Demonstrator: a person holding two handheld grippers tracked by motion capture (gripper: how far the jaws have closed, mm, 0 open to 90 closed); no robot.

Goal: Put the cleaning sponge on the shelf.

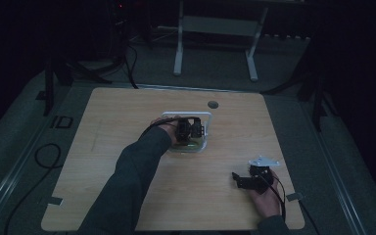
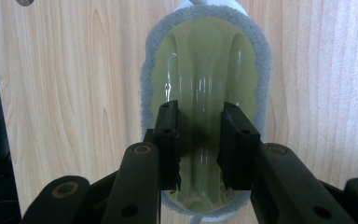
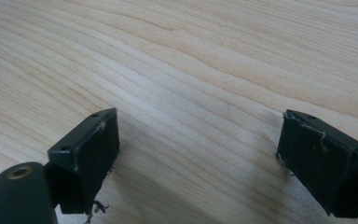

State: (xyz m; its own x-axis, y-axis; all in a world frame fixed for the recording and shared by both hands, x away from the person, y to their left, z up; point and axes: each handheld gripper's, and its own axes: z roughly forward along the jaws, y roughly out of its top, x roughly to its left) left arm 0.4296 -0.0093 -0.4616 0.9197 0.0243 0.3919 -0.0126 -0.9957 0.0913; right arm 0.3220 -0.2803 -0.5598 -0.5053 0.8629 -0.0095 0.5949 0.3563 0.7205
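Observation:
An oval scrubber point(image 2: 205, 60) with a grey sponge rim and a yellow-green clear plastic top lies on the wooden table point(image 1: 117, 122), inside a white frame point(image 1: 209, 120). My left gripper point(image 2: 200, 112) points straight down on it, its jaws drawn close on either side of the top's raised middle ridge. In the high view the left gripper point(image 1: 191, 128) covers most of the scrubber point(image 1: 190, 146) at the table's centre. My right gripper point(image 1: 236, 178) rests low near the front right corner, and its own view shows this gripper point(image 3: 198, 135) wide open over bare wood.
A round cable hole point(image 1: 213, 104) sits near the table's far edge. Behind the table stands a white frame on two legs point(image 1: 178, 54). Black cables point(image 1: 44, 156) lie on the floor to the left. The room around is dark.

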